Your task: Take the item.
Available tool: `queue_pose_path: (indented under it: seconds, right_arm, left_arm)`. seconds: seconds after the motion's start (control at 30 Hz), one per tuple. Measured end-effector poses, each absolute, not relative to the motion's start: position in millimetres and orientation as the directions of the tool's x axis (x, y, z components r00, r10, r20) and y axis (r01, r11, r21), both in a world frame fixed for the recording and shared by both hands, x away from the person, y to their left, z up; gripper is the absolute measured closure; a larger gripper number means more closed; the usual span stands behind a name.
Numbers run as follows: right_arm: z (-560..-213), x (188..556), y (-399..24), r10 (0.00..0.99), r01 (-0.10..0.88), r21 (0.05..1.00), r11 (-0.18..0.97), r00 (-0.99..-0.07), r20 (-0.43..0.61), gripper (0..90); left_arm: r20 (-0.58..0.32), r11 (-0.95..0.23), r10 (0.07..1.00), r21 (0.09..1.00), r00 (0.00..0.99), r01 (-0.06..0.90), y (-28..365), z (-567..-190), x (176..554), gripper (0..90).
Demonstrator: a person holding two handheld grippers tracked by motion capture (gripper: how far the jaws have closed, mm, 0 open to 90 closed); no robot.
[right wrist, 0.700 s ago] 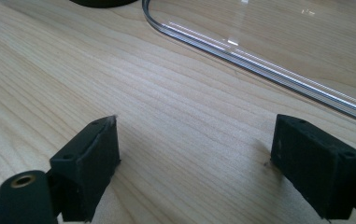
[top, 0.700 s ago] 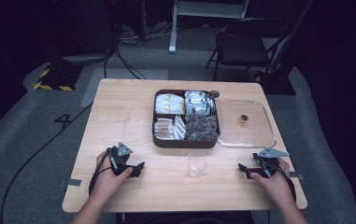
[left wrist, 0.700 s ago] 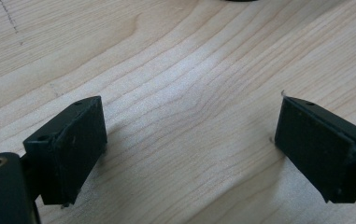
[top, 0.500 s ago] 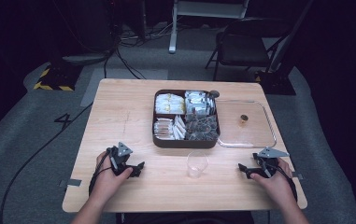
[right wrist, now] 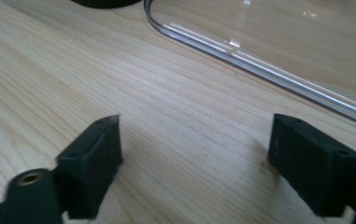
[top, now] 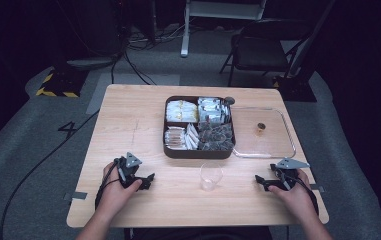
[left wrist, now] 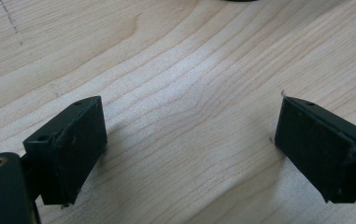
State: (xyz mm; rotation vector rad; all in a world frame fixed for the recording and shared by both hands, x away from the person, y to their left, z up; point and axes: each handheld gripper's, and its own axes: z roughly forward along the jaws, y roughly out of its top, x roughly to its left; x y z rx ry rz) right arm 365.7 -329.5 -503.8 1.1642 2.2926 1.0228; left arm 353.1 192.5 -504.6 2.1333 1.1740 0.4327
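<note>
Divided box (top: pixel 198 150) mid-table, lid (top: pixel 263 147) right of it, cup (top: pixel 211 176) in front

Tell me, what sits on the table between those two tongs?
A small clear cup stands between the left tongs and right tongs, seen in the high view.

Bare table (top: pixel 128 130) left of tray (top: pixel 199 153); cup (top: pixel 210 176) between both grippers; clear lid (top: pixel 263 131) beside tray.
</note>
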Motion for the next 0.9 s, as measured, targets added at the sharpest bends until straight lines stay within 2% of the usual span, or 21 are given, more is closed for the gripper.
queue_pose_path:
  seconds: [0.07,0.13,0.27,0.47,0.9]
  right_arm:
    - [-503,366,-330,0.806,0.533,0.749,0.394,-0.592,-0.003,28.0]
    - [-500,368,-331,0.796,0.539,0.737,0.408,-0.605,0.001,41.5]
    - [-488,370,-330,0.788,0.549,0.723,0.419,-0.616,0.012,46.9]
    - [-462,375,-321,0.760,0.527,0.739,0.419,-0.649,0.032,50.6]
    - [-410,395,-298,0.721,0.479,0.787,0.388,-0.690,0.063,52.3]
  left_arm:
    - [-0.025,-0.383,0.839,0.683,0.543,0.622,192,-505,353,9.5]
    - [-0.025,-0.383,0.839,0.683,0.543,0.622,193,-505,353,9.5]
    - [-0.026,-0.381,0.839,0.685,0.543,0.622,192,-505,353,9.5]
    - [-0.022,-0.384,0.838,0.686,0.545,0.618,194,-505,352,9.8]
    - [-0.021,-0.374,0.848,0.685,0.530,0.625,200,-505,341,10.4]
